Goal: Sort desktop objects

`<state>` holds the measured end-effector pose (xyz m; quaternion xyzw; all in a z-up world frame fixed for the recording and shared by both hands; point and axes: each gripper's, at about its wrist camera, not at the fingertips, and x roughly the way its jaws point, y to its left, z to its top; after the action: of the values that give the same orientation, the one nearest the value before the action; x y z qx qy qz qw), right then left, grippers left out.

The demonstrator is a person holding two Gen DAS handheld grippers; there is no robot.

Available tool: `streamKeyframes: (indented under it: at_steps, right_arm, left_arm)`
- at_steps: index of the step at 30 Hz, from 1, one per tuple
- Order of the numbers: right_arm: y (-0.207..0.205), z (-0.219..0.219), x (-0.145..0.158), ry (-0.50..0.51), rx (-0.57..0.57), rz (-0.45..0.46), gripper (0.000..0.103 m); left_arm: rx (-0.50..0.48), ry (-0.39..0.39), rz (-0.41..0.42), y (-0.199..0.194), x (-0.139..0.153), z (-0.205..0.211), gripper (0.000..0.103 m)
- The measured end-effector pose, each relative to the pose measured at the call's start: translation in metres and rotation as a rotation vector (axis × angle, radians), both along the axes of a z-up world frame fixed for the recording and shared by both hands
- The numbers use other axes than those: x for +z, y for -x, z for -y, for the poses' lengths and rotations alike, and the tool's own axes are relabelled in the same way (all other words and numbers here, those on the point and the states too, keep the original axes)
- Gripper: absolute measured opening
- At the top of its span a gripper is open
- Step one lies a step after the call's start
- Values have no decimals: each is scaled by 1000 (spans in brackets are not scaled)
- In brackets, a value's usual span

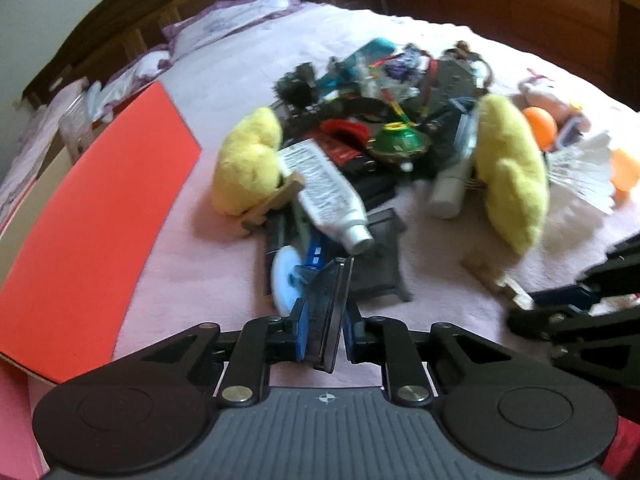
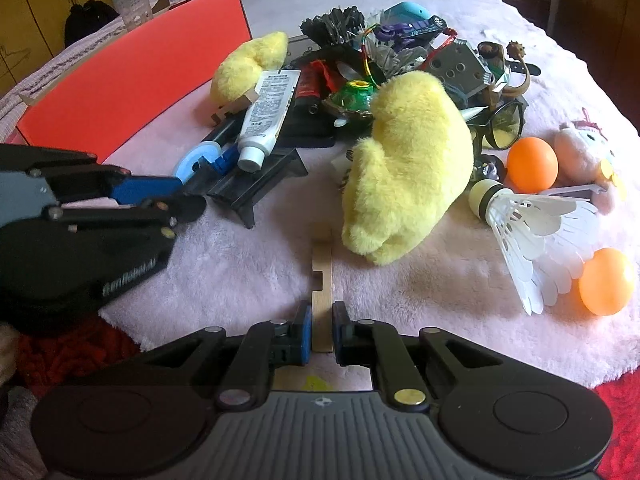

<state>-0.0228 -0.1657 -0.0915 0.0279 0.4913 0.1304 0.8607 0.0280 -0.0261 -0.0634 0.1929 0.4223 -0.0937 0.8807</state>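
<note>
A heap of small objects lies on a pink fleece blanket (image 2: 248, 272). My left gripper (image 1: 326, 336) is shut on the near edge of a black plastic stand (image 1: 376, 264); the right wrist view shows that gripper (image 2: 188, 196) coming in from the left at the stand's corner (image 2: 256, 188). A white tube (image 1: 328, 188) rests across the stand. My right gripper (image 2: 322, 328) is shut on a thin notched wooden strip (image 2: 322, 276), which points away along the blanket toward a big yellow plush (image 2: 408, 168). In the left wrist view the strip (image 1: 496, 280) and the right gripper (image 1: 560, 308) show at the right.
An orange-red flat box (image 2: 132, 76) stands at the left. A second yellow plush (image 2: 248, 64), a shuttlecock (image 2: 532, 232), two orange balls (image 2: 532, 164) (image 2: 606, 280), black glasses (image 2: 500, 128) and a pink plush (image 2: 584, 152) ring the heap. Red cloth (image 2: 624, 420) borders the blanket's near edge.
</note>
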Motion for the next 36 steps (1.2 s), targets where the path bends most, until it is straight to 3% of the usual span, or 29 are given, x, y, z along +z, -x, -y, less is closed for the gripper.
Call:
streamKeyframes:
  at_steps: [7,18,23,29,31,36]
  right_arm:
    - [0,-1,-1,-5,0,3,11]
    - [-3,-2,-2,-19,3,6,12]
    - [-2,-2,-2,-25,3,6,13]
    - [-3,-4,-3,-19,11,8,13]
    - [-5,-4,-3,-17,13,4,13]
    - [-10,-4,-3,-20,12,-8,13]
  left_arm:
    - [53,107,-14,-10,8,-28,12]
    - [118,386,-143,-38,9,-57,9]
    - [134,433,-188,-26,12,-61,9]
    - [135,363,-262,-21,-3,-51,10]
    - [127,311,-281,-26,-9,-43,17]
    - [119,278,-257,-27,-15,-35,15]
